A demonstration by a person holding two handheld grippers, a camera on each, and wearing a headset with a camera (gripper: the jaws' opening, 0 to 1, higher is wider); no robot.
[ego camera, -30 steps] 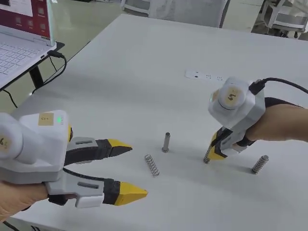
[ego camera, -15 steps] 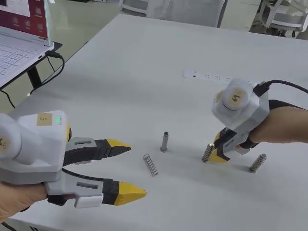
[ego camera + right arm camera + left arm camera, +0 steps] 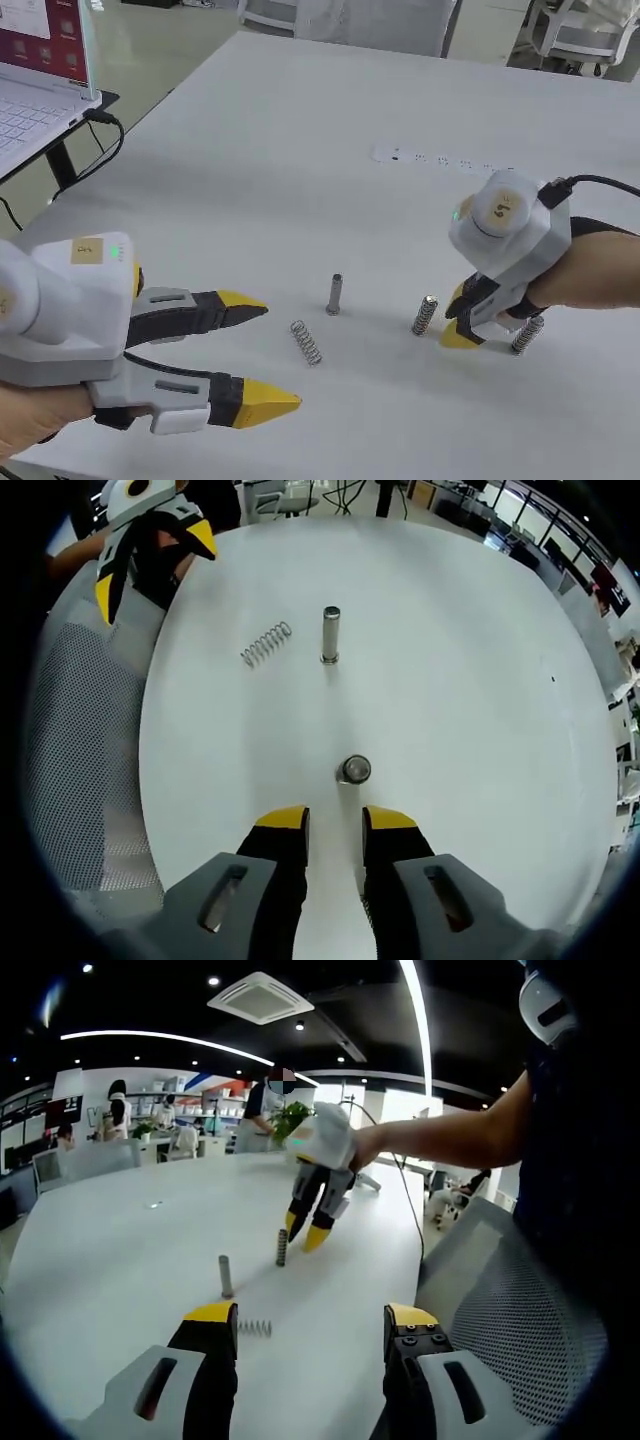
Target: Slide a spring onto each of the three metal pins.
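Observation:
A bare metal pin (image 3: 334, 294) stands upright mid-table, and a loose spring (image 3: 305, 342) lies just in front of it. To the right a pin wearing a spring (image 3: 425, 314) stands free. A second sprung pin (image 3: 526, 334) leans partly behind my right gripper (image 3: 460, 333). That gripper points down just right of the nearer sprung pin, jaws slightly apart and holding nothing; its own view looks down on the pin's top (image 3: 354, 770) beyond the right gripper (image 3: 335, 822). My left gripper (image 3: 268, 354) hovers open at the near left, facing the loose spring (image 3: 254, 1328) and bare pin (image 3: 226, 1276).
A white power strip (image 3: 440, 158) lies further back on the white table (image 3: 250, 150). A laptop (image 3: 30, 90) with a cable sits on a stand off the table's left edge. Office chairs stand beyond the far edge.
My right gripper has let go of the spring on the middle pin and drawn back to the right. The left gripper has stayed open in place.

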